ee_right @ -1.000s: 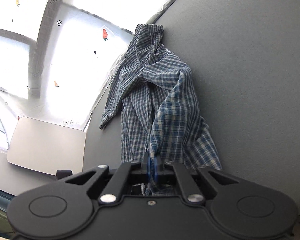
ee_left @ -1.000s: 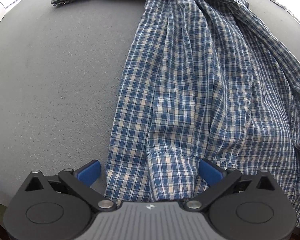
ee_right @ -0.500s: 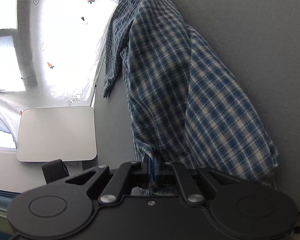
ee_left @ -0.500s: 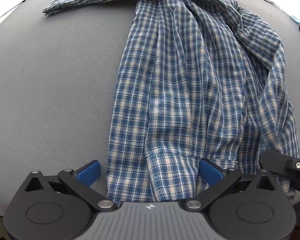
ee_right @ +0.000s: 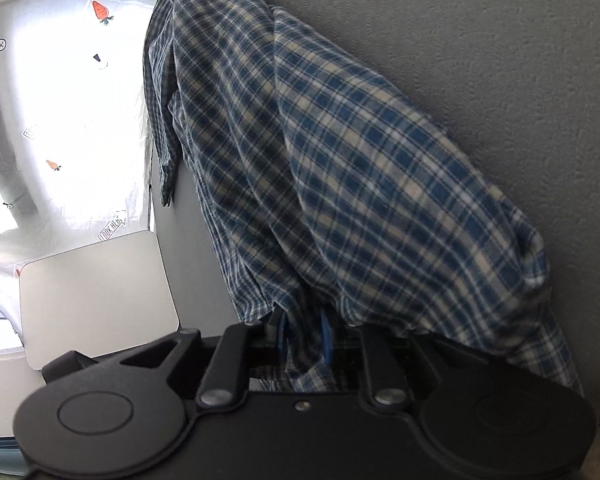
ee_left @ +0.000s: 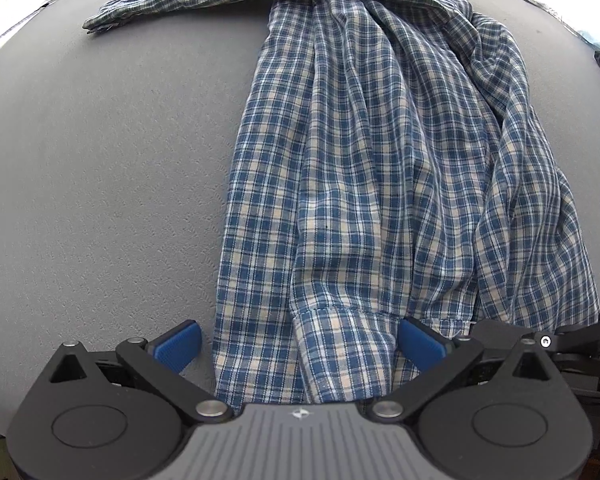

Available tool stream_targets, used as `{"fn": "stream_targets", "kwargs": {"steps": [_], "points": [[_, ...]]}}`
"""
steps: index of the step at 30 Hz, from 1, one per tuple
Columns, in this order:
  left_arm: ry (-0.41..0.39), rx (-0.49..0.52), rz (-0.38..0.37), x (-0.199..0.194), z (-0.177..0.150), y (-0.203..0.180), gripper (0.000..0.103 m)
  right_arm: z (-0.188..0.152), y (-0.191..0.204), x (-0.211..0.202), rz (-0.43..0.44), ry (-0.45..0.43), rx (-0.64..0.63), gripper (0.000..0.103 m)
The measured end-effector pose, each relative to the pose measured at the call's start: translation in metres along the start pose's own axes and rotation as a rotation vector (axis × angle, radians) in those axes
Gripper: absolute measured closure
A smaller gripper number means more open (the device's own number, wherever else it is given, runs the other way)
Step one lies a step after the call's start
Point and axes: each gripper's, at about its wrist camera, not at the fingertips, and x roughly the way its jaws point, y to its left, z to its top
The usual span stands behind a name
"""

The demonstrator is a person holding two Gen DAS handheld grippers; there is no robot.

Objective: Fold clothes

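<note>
On the grey counter (ee_left: 100,200), with the plaid shirt (ee_left: 380,180) stretching toward twelve o'clock, its hem is best freed fully from the opening right tongs (ee_right: 304,338) before withdrawal, left tongs (ee_left: 300,342) kept apart.

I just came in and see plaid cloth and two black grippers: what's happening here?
A person with a handheld gripper in each hand is folding a blue plaid shirt laid out on a grey table. The left gripper sits wide open at the shirt's near edge, with the cloth between its blue pads but not pinched. The right gripper, close beside it, is opening its jaws and letting go of a bunched fold of the shirt that is between them.
</note>
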Motion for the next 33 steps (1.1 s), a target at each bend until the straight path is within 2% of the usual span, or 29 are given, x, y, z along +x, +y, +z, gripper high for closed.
{"fn": "stream_targets", "kwargs": {"steps": [4,8,10,13,16,17,18,22,27,33], "points": [[0.023,0.002,-0.012,0.004,0.004,0.012,0.0,0.008,0.013,-0.014,0.046,-0.025,-0.027,0.068],[0.058,-0.017,-0.087,0.004,0.013,0.035,0.0,0.02,0.025,-0.031,0.069,-0.09,-0.043,0.065],[0.058,-0.085,-0.168,-0.001,0.017,0.054,0.0,0.027,0.03,-0.038,0.065,-0.13,-0.049,0.065],[-0.004,-0.295,-0.322,-0.016,0.027,0.099,0.0,0.041,0.036,-0.045,0.054,-0.179,-0.058,0.064],[-0.106,-0.449,-0.36,-0.028,0.044,0.121,0.0,0.061,0.038,-0.052,0.04,-0.217,-0.065,0.064],[-0.129,-0.469,-0.354,-0.027,0.055,0.126,0.0,0.07,0.041,-0.051,0.035,-0.226,-0.066,0.064],[-0.153,-0.486,-0.334,-0.019,0.082,0.119,0.0,0.08,0.045,-0.051,0.029,-0.234,-0.069,0.064],[-0.194,-0.508,-0.248,-0.033,0.117,0.156,0.0,0.122,0.065,-0.049,0.021,-0.274,-0.079,0.064],[-0.195,-0.566,-0.209,-0.009,0.162,0.194,0.0,0.177,0.083,-0.054,0.046,-0.345,-0.065,0.061],[-0.213,-0.617,-0.139,0.019,0.225,0.223,0.001,0.266,0.111,-0.037,-0.026,-0.416,-0.07,0.059]]}}
